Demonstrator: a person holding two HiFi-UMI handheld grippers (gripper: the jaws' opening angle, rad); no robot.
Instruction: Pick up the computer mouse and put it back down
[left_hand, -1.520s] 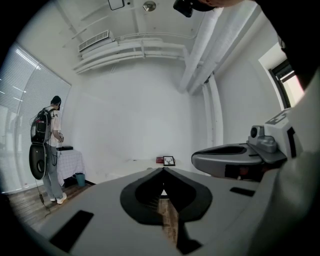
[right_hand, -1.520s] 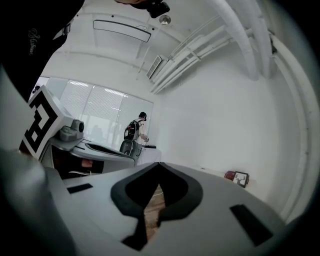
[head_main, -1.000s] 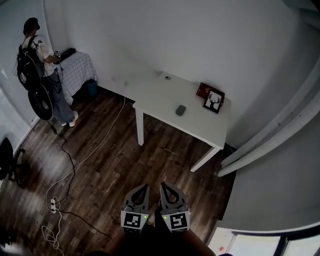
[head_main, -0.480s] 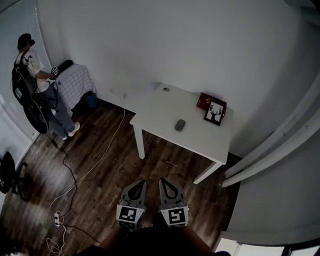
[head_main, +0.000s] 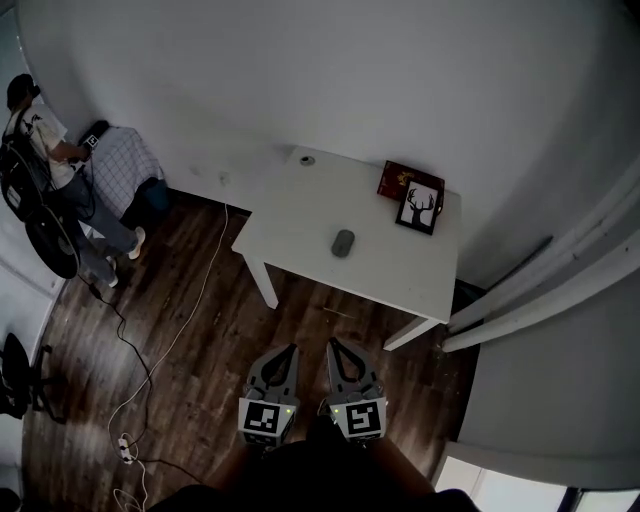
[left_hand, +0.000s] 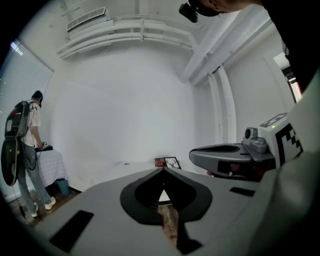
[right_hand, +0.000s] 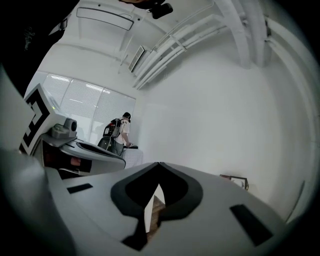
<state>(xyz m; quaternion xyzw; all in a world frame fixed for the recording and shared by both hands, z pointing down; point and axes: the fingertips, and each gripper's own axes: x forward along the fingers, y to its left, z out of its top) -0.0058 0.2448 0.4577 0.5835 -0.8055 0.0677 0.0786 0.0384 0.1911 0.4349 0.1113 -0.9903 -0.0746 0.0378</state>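
Mouse sits alone near the middle of the white table, slightly toward its near edge, untouched. At the table's far right corner a framed deer picture stands just beside a red book. Down at the bottom, left gripper and right gripper are side by side over the dark wooden floor, well short of the table. Both have their jaws pressed tip to tip, with nothing between them. Off at the left, a person stands at a checked cloth.
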